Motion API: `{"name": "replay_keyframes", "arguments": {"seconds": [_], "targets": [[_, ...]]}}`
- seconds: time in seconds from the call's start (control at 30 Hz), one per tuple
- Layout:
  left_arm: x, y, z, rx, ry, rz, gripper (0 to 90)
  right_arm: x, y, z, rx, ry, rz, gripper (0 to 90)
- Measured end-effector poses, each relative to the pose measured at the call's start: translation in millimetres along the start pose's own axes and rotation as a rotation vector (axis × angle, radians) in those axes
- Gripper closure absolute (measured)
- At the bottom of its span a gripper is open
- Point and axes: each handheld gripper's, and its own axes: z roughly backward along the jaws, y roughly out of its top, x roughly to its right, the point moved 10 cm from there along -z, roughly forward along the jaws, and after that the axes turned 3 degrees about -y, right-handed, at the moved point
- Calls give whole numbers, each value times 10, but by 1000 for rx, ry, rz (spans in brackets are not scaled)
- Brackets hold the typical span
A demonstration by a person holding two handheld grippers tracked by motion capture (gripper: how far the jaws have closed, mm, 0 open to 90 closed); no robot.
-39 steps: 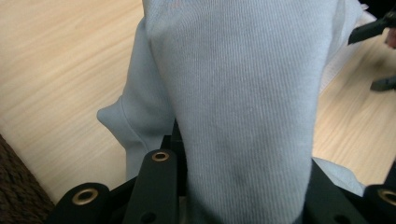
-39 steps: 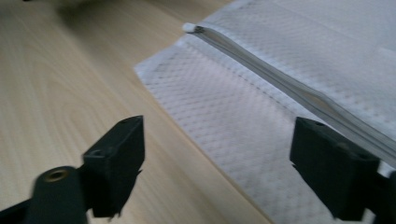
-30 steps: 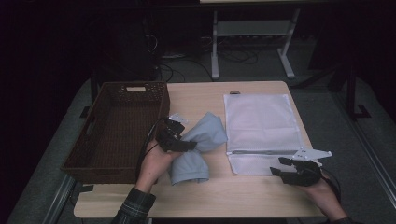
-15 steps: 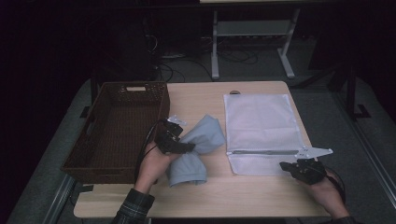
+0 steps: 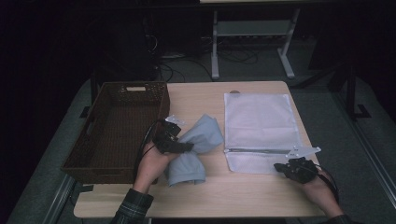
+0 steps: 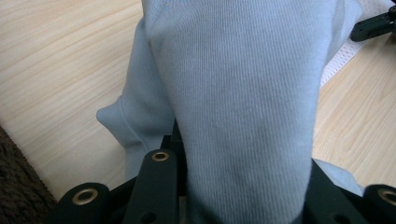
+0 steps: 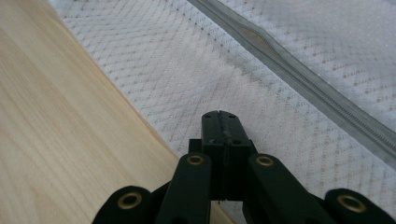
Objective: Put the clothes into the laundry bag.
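Note:
A light blue ribbed cloth (image 5: 198, 140) lies bunched on the wooden table (image 5: 196, 98) beside the basket. My left gripper (image 5: 180, 145) is shut on its middle; in the left gripper view the cloth (image 6: 243, 84) rises from between the black fingers (image 6: 159, 177). A white mesh zipper bag (image 5: 259, 121) lies flat at the right. At the bag's near right corner, my right gripper (image 5: 280, 166) has just closed. In the right gripper view it (image 7: 222, 119) is pressed shut on the mesh bag (image 7: 187, 70) near the edge, below the grey zipper (image 7: 299, 70). Whether mesh is pinched I cannot tell.
A dark brown wicker basket (image 5: 74, 158) stands at the table's left side, right next to my left hand. Metal table legs and cables lie on the dark floor beyond the far edge. Bare wood runs along the near edge between both hands.
The right gripper's jaws have closed at the bag's near right corner, with the hand shifting only slightly. The left gripper and the blue cloth have stayed in place.

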Motion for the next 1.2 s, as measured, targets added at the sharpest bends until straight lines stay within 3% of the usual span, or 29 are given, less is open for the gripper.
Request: {"name": "replay_keyframes", "arguments": {"seconds": [0.47,0.9,1.03,1.17,1.2], "targets": [[-6,-9,16,0,1,3,697,-109,257,-216,4,8,45,899],[-9,-15,9,-6,0,2,697,-388,536,-428,6,48,128,899],[-10,-14,12,-5,-1,0,697,-324,548,-324,30,51,104,898],[-9,-14,12,-5,-1,0,697,-63,425,-144,45,19,51,898],[-9,-14,12,-5,-1,0,697,-63,425,-144,45,19,51,898]]}}
